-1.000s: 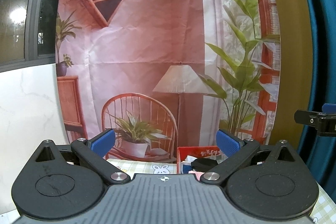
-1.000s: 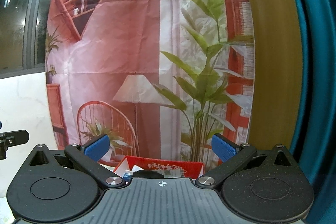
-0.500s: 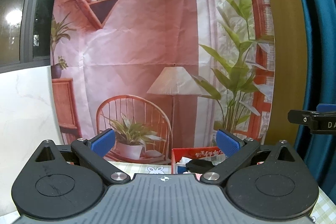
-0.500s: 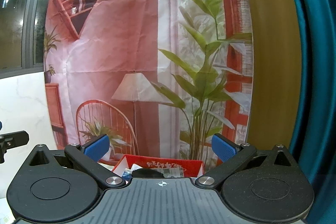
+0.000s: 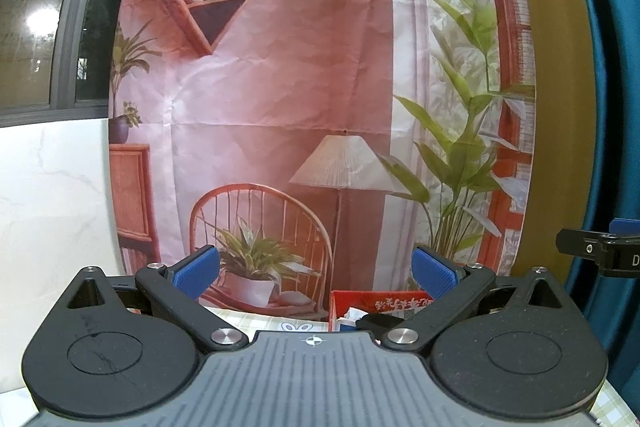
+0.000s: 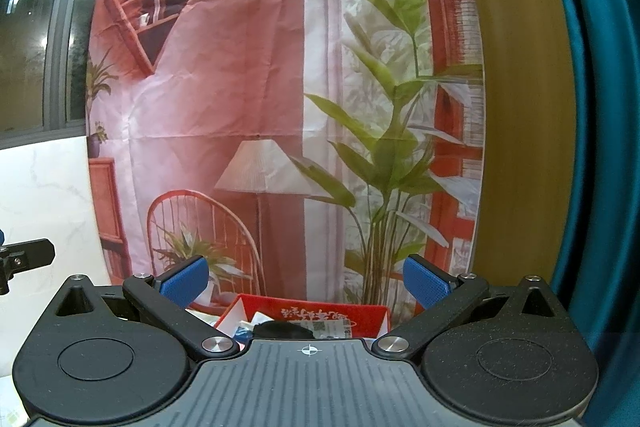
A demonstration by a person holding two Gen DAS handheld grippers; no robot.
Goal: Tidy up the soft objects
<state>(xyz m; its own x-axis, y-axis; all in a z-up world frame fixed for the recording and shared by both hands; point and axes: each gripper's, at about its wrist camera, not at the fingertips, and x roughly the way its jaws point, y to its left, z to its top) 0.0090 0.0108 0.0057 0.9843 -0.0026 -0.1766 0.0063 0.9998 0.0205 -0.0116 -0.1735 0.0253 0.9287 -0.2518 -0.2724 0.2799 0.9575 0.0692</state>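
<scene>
Printed backdrop (image 5: 280,99) behind; both grippers spread, empty.

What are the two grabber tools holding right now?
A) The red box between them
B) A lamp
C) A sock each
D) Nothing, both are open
D: the left gripper and the right gripper both show blue pads spread wide with nothing between them; the red box sits beyond, untouched.

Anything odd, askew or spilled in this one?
Nothing stands out. Both grippers, left and right, are open and hold nothing, aimed at the printed backdrop. The red box sits upright, mostly hidden; its contents can't be judged.
</scene>
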